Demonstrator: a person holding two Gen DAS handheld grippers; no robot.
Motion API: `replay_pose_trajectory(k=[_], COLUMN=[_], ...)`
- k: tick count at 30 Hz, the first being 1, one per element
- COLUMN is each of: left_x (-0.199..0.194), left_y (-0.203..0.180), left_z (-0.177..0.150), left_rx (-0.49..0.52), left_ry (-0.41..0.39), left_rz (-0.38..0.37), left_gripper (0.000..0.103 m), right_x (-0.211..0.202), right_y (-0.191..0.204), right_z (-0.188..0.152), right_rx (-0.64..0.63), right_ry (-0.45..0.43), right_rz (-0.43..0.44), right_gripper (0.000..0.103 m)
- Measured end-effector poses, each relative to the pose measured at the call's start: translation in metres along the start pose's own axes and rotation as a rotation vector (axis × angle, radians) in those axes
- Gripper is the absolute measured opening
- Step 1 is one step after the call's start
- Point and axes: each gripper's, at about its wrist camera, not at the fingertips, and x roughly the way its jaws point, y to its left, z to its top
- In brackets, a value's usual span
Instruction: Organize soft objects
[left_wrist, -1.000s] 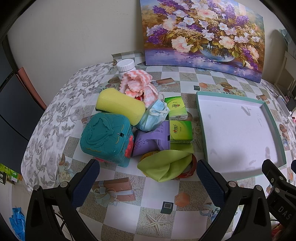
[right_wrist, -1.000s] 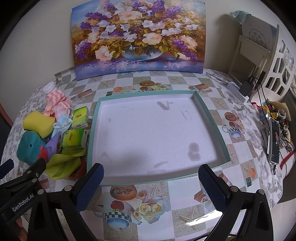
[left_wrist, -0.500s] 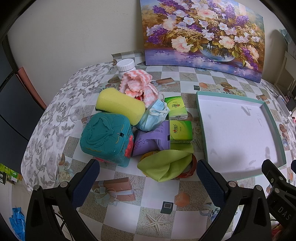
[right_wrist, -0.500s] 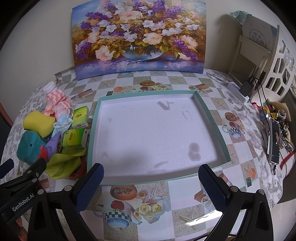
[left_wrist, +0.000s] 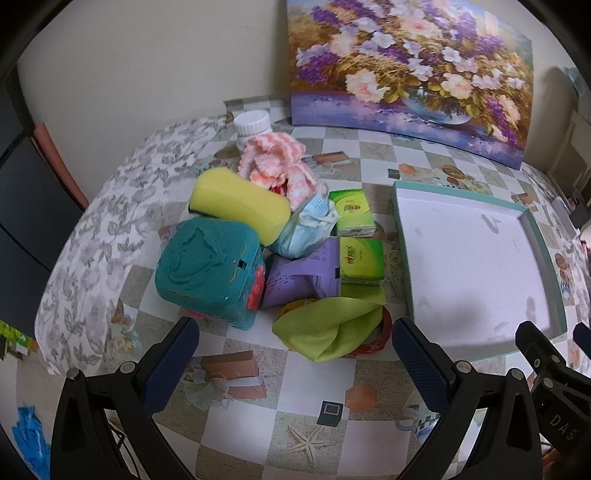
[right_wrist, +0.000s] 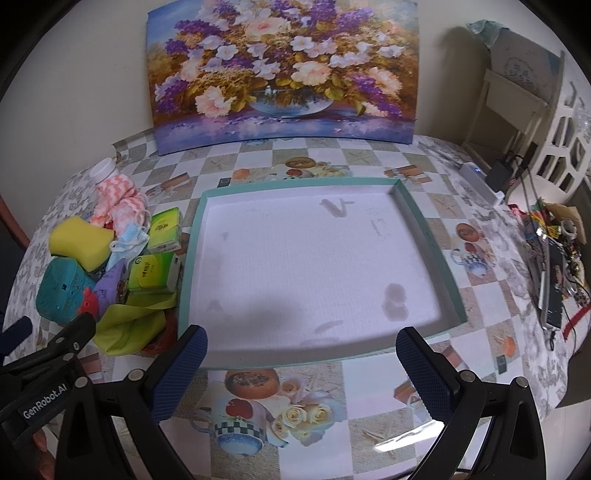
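Two grippers hovering over a table covered in a checkered, picture-print cloth. Left gripper spread wide, nothing between the blue pads, sitting just short of a heap of soft stuff. Right gripper also spread wide and holding nothing, parked at the near edge of a big shallow tray with a teal rim and white bottom, a few dull smudges on it and nothing inside.

The heap, all bunched up just left of the tray: teal cube-shaped box with red bits on one side, nearest on the left. Yellow sponge leaning on top of it from behind. Pink-and-white fluffy cloth further back, with a white jar right behind that. Blue face mask wedged in the middle, touching the sponge. Two green tissue packs on the tray side, the nearer one resting on a purple packet. Lime green cloth crumpled at the front, lying over an orange-red ring, closest to the left gripper.

Flower painting propped against the wall at the back. White shelf and a tangle of cables and clutter off on the right side.
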Motion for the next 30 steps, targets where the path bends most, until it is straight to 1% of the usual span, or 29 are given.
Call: replay_pose_trajectory(k=[2, 5, 7, 8, 11, 14, 15, 19, 25, 30], left_x=[0.007, 0.02, 0.022, 0.023, 0.029, 0.035, 0.035, 0.032, 0.027, 0.02], left_y=[0.004, 0.013, 0.018, 0.021, 0.022, 0.021, 0.022, 0.032, 0.053, 0.067], left_z=[0.001, 0.001, 0.002, 0.002, 0.0, -0.001, 0.0, 0.001, 0.002, 0.002], left_rx=[-0.019, -0.065, -0.095, -0.112, -0.121, -0.119, -0.125, -0.168, -0.266, -0.331], left_ry=[0.024, 0.071, 0.082, 0.084, 0.111, 0.135, 0.133, 0.115, 0.091, 0.058], left_rz=[-0.001, -0.01, -0.013, -0.012, -0.019, -0.035, -0.039, -0.038, -0.017, 0.007], left_gripper=[0.103, 0.103, 0.103, 0.103, 0.103, 0.1, 0.098, 0.098, 0.098, 0.098], right_x=[0.006, 0.017, 0.02, 0.023, 0.028, 0.029, 0.029, 0.032, 0.042, 0.048], right_y=[0.004, 0.008, 0.01, 0.009, 0.016, 0.019, 0.02, 0.029, 0.05, 0.066], right_z=[0.004, 0.01, 0.013, 0.014, 0.018, 0.022, 0.023, 0.028, 0.03, 0.025], right_rx=[0.003, 0.025, 0.033, 0.039, 0.039, 0.037, 0.036, 0.025, -0.014, -0.049], right_ry=[0.016, 0.046, 0.06, 0.065, 0.066, 0.065, 0.067, 0.071, 0.107, 0.146], right_rz=[0.031, 0.112, 0.172, 0.188, 0.194, 0.217, 0.234, 0.316, 0.404, 0.45], right_gripper=[0.103, 0.103, 0.103, 0.103, 0.103, 0.103, 0.103, 0.102, 0.093, 0.087])
